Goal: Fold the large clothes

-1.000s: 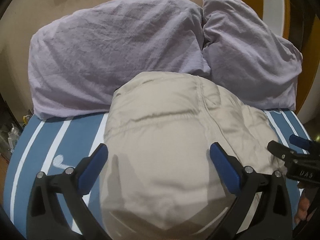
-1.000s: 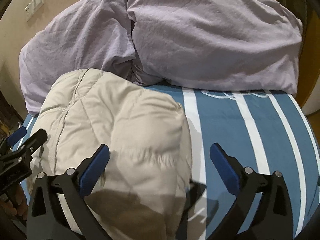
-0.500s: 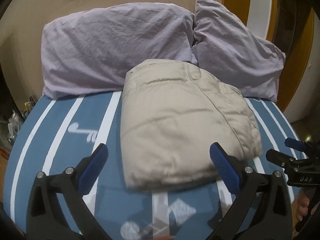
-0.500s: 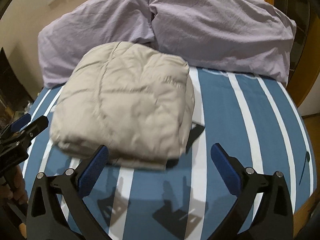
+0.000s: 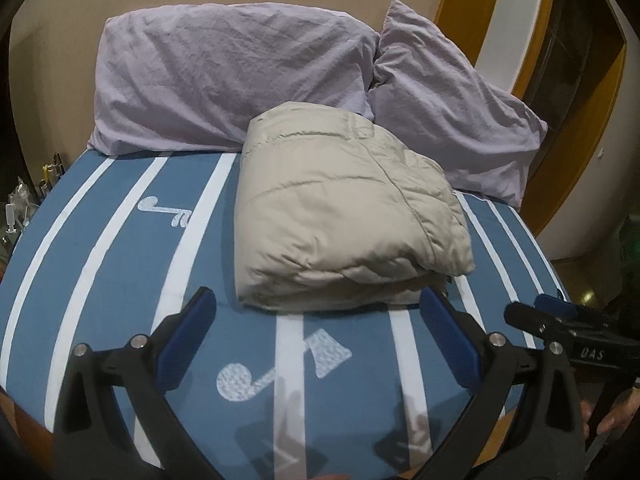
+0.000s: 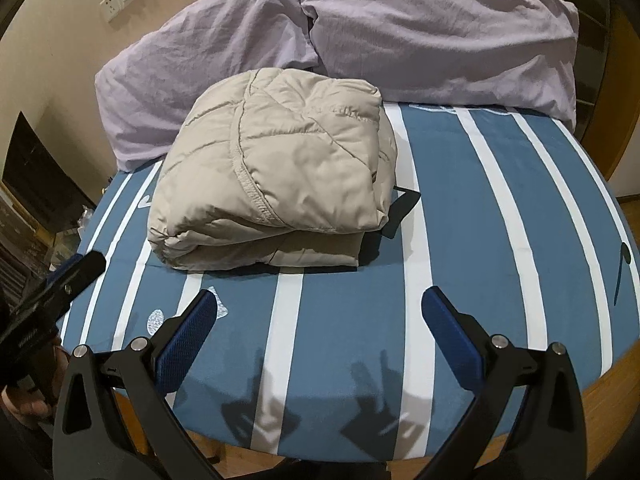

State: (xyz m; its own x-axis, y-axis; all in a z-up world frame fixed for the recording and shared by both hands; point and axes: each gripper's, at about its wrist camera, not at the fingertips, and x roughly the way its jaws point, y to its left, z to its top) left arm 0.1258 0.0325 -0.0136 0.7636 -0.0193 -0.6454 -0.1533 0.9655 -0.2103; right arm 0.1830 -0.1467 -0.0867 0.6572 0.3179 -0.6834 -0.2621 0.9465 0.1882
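A beige puffy jacket (image 5: 340, 208) lies folded into a thick square bundle (image 6: 276, 184) on the blue-and-white striped bed sheet (image 5: 120, 280), just in front of the pillows. My left gripper (image 5: 316, 316) hovers open over the sheet at the near edge of the bundle, nothing between its blue pads. My right gripper (image 6: 320, 316) is open too, held back from the bundle above the stripes, and it shows at the right edge of the left wrist view (image 5: 560, 320). In the right wrist view, the left gripper (image 6: 64, 280) appears at the left edge.
Two lilac pillows (image 5: 232, 76) (image 6: 440, 36) lean against the wall behind the jacket. The bed's wooden edge (image 6: 608, 396) runs along the near side. A yellow door frame (image 5: 576, 120) stands at the right; cluttered items (image 5: 24, 200) sit beside the bed at the left.
Both grippers have pulled back from the jacket toward the near bed edge. The bundle, close under the fingers a second ago, now lies free in front of them.
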